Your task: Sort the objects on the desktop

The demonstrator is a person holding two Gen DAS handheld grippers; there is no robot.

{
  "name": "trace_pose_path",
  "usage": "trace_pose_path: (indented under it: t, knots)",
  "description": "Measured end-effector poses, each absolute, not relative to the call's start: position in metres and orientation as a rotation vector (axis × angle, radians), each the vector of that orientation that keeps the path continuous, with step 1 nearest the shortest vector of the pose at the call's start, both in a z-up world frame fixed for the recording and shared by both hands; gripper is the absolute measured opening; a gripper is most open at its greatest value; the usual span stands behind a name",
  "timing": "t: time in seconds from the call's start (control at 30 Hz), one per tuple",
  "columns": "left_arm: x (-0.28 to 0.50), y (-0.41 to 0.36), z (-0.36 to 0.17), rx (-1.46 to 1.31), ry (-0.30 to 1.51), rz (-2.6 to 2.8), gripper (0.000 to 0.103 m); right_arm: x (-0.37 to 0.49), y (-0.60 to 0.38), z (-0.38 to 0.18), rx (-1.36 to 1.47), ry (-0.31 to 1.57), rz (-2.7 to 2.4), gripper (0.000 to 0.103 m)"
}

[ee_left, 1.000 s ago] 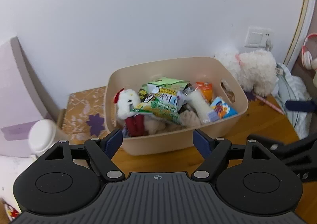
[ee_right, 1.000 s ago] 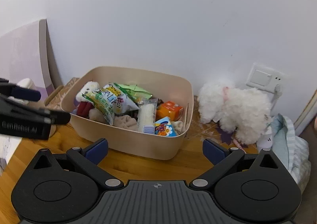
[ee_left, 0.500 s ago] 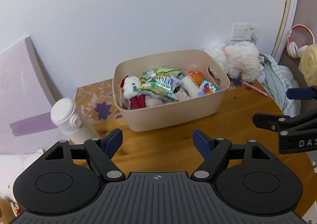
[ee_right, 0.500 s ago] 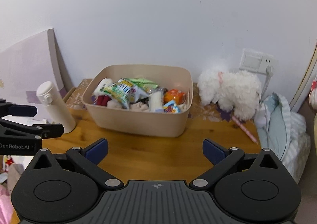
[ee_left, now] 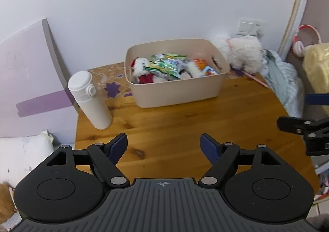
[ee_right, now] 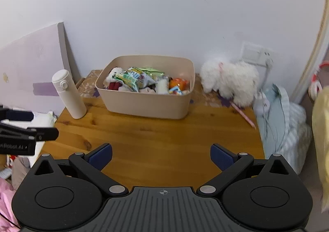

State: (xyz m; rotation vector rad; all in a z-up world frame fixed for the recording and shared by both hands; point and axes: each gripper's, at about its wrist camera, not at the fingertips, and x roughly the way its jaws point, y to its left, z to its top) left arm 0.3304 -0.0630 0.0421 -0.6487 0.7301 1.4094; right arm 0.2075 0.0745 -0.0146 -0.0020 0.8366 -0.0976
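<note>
A beige bin (ee_left: 178, 90) (ee_right: 144, 103) stands at the back of the wooden table (ee_left: 185, 127) (ee_right: 156, 135), filled with snack packets (ee_left: 164, 66) (ee_right: 133, 76), a small red-and-white plush (ee_left: 140, 68) and other small items. A white bottle (ee_left: 90, 98) (ee_right: 68, 94) stands upright left of the bin. A fluffy white plush (ee_left: 240, 53) (ee_right: 230, 82) lies right of it. My left gripper (ee_left: 163, 147) and right gripper (ee_right: 161, 156) hover open and empty over the table's near part, well back from the bin.
A pink pencil (ee_right: 243, 116) lies by the fluffy plush. Pale blue cloth (ee_right: 281, 121) hangs off the table's right edge. A lilac board (ee_left: 26, 88) leans on the wall at left. A wall socket (ee_right: 257, 54) sits behind the plush.
Both grippers have pulled back and up from the bin, which looks smaller now; the white bottle and more of the table have come into view. Both stay open and empty.
</note>
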Motion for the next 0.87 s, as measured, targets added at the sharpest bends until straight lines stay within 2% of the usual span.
trace_pose_path:
  t: [0.87]
  knots:
    - [0.349, -0.111, 0.066, -0.668, 0.758, 1.309, 0.079, 0.155, 0.071, 0.004, 0.023, 0.864, -0.173, 0.103]
